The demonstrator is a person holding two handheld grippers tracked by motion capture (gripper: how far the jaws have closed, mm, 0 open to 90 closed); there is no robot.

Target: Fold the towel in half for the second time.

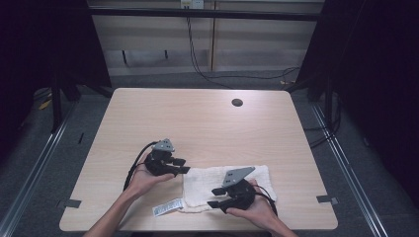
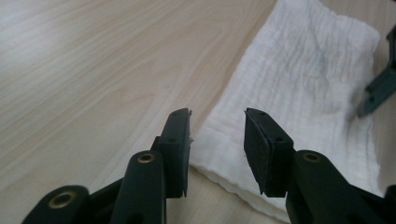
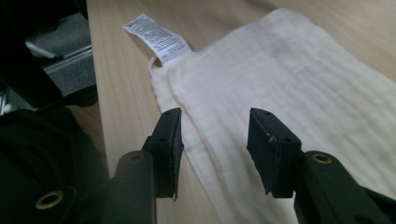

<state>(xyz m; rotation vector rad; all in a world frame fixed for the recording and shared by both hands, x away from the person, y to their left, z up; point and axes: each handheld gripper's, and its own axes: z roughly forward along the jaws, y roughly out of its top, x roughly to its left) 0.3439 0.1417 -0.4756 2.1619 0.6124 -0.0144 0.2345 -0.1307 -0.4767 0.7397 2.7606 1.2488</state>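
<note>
A folded white cloth lies flat near the table's front edge, its care label sticking out at the front left corner. My left gripper hovers just left of the cloth's left edge, jaws open with nothing between them. In the left gripper view the cloth's hem lies just beyond the open left gripper. My right gripper is over the cloth's front part, jaws open and empty. In the right gripper view the cloth and its label lie beyond the open right gripper.
The light wooden table has a round cable hole at the back right. Grey floor and metal rails surround it. The person's hands and forearms come in at the front edge.
</note>
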